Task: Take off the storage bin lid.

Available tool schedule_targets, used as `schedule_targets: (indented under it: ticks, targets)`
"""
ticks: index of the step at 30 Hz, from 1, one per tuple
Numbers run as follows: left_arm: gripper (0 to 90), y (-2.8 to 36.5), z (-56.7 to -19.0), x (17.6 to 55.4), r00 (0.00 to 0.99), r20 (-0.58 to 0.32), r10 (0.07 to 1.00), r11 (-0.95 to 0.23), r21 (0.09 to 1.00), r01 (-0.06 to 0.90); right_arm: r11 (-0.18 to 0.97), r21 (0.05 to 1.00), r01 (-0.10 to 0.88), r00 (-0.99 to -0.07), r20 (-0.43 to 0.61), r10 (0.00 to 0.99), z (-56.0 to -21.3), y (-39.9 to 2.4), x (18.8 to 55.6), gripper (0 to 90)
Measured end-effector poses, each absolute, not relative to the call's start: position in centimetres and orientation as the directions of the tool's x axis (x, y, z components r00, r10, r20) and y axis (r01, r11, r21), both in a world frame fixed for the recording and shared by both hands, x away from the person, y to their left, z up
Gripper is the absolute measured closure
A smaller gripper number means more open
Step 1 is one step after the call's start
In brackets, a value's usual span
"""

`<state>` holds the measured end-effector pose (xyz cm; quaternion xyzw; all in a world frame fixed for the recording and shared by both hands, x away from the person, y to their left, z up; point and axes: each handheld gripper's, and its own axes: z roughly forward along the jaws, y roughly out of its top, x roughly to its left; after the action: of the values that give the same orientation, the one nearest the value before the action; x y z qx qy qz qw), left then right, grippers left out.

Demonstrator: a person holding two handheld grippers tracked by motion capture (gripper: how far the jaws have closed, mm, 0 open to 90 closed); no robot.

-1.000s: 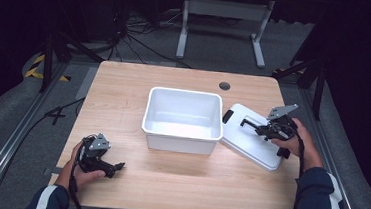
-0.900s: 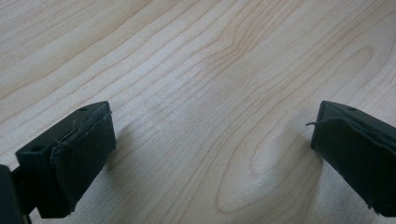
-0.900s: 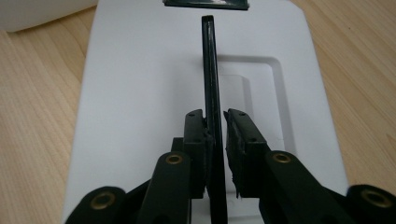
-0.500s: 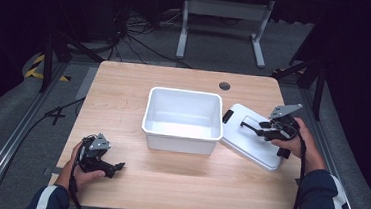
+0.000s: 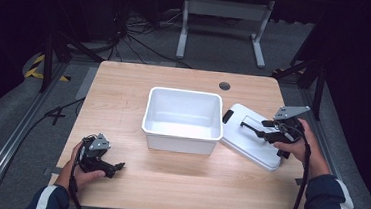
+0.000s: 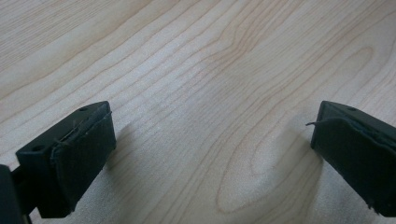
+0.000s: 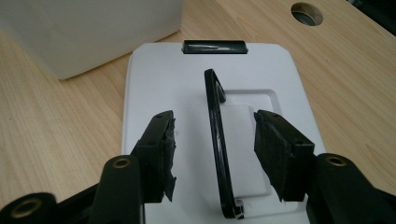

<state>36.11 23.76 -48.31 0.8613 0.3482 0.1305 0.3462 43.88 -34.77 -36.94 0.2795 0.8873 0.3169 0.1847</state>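
Lid (image 5: 252,138), white plastic, rectangular with rounded corners: lies flat on the table (image 5: 124,94), right of the white bin (image 5: 183,118), one corner just beside the bin's wall. Black clip (image 7: 214,46) at one short edge; thin black handle (image 7: 218,140) stands upright across a shallow recessed panel on top.

Right gripper (image 5: 254,128): fingers (image 7: 275,148) have just been opening and now stand parted either side of the handle, pads clear of it, so the lid is released. A second ago the same fingers were pinched shut on that handle. Judged: the lid has been set down and let go, so this placing step reads as finished.

Bin: open-topped, interior bare, standing mid-table.

Left gripper (image 5: 116,167): rests low on the table's near left, fingers (image 6: 74,154) spread wide, nothing between them but wood grain.
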Motion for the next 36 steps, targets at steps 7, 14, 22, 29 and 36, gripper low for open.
schedule_targets:
  ticks: [7,14,22,29,36]
  targets:
    - [0.3,23.8,-48.3,36.1,0.723,-0.016,0.690,-0.518,0.687,0.510,0.621,0.686,0.380,-0.757,-0.155,0.634,-36.6,-35.2,42.1,43.5]
    - [0.3,23.8,-48.3,36.1,0.723,-0.016,0.691,-0.517,0.687,0.510,0.609,0.690,0.392,-0.735,-0.162,0.658,-36.7,-35.9,40.7,32.8]
    - [0.4,23.8,-48.3,36.1,0.724,-0.016,0.690,-0.518,0.687,0.509,0.597,0.706,0.381,-0.720,-0.177,0.670,-36.9,-36.6,38.7,27.2]
    - [0.4,23.8,-48.3,36.1,0.724,-0.016,0.690,-0.518,0.687,0.509,0.567,0.732,0.376,-0.701,-0.175,0.691,-37.7,-37.5,36.3,24.4]
    - [0.4,23.8,-48.3,36.1,0.723,-0.015,0.690,-0.518,0.688,0.509,0.541,0.749,0.383,-0.686,-0.162,0.710,-39.4,-38.4,34.7,24.4]
